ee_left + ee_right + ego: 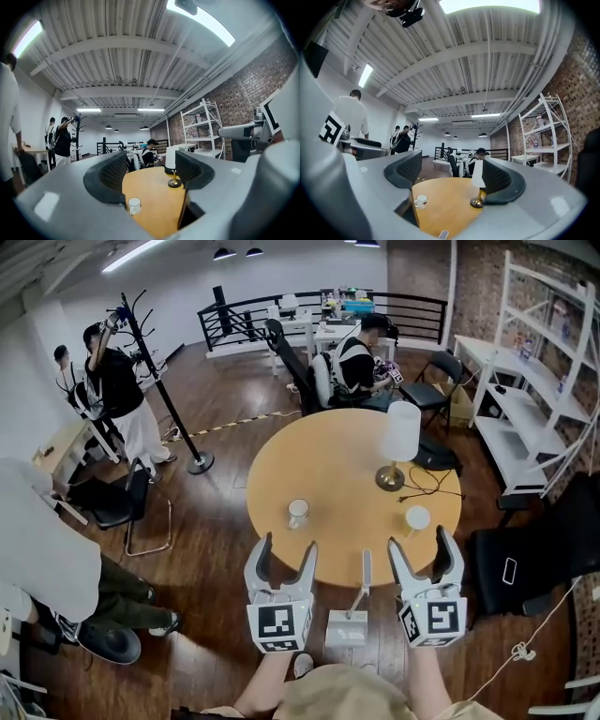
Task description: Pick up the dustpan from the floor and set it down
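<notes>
White plastic dustpan (346, 627) on the dark wood floor (216, 549), right by the near edge of the round table (328, 465), its thin handle (366, 570) sticking up. It sits between the two grippers and neither touches it. Could be waiting for pickup or already put back down, can't settle which from here

Left gripper (288, 554): jaws apart, nothing in them, only the tabletop and a cup (297, 513) seen through the gap. Right gripper (420, 549): jaws apart too, a bit wider, also empty

Risks, my read: the handle stands in the narrow lane between the grippers, so a sideways swing of either one would likely knock it and tip the pan over. The handle is slim and the pan hangs off one end, so a grip on it may let the pan swing or slip. Jaw tips are near both cups and the lamp (398, 442), so a careless push forward could hit them

Pose: both grippers side by side, roughly level, pointing forward over the table's near edge, marker cubes facing up toward the head camera, forearms close to the body
</notes>
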Tool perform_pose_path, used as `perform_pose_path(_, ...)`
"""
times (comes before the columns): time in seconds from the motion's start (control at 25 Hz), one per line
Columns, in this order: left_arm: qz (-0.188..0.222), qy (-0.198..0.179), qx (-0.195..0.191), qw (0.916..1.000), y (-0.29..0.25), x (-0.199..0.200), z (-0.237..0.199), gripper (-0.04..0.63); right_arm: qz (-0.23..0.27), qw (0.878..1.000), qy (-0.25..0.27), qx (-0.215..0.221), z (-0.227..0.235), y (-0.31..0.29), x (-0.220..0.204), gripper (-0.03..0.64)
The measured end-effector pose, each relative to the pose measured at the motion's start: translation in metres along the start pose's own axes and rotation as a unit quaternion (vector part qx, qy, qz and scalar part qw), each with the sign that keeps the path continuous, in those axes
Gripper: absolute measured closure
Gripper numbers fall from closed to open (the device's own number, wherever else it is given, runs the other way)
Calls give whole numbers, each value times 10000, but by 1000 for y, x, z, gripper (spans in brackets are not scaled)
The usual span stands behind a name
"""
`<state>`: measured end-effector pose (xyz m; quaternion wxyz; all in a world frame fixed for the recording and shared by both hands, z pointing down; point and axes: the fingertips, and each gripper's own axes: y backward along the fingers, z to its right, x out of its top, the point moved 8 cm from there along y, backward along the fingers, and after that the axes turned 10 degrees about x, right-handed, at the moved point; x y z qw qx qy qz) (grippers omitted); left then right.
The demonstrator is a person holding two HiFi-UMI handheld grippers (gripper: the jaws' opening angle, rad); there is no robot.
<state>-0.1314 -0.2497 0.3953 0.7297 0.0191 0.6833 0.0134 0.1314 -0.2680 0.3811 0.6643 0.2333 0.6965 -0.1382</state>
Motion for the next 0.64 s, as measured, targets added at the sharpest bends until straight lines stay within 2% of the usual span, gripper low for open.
perform_pose_path(0.24,333,-266,364,9984,8,11,-8,289,-166,9998,-34,-144,-7,0,-6,227)
perform_pose_path(0.64,247,-214,244,9992,6,11,-3,288,-240,9993,-87,-285,-3,5,-5,233)
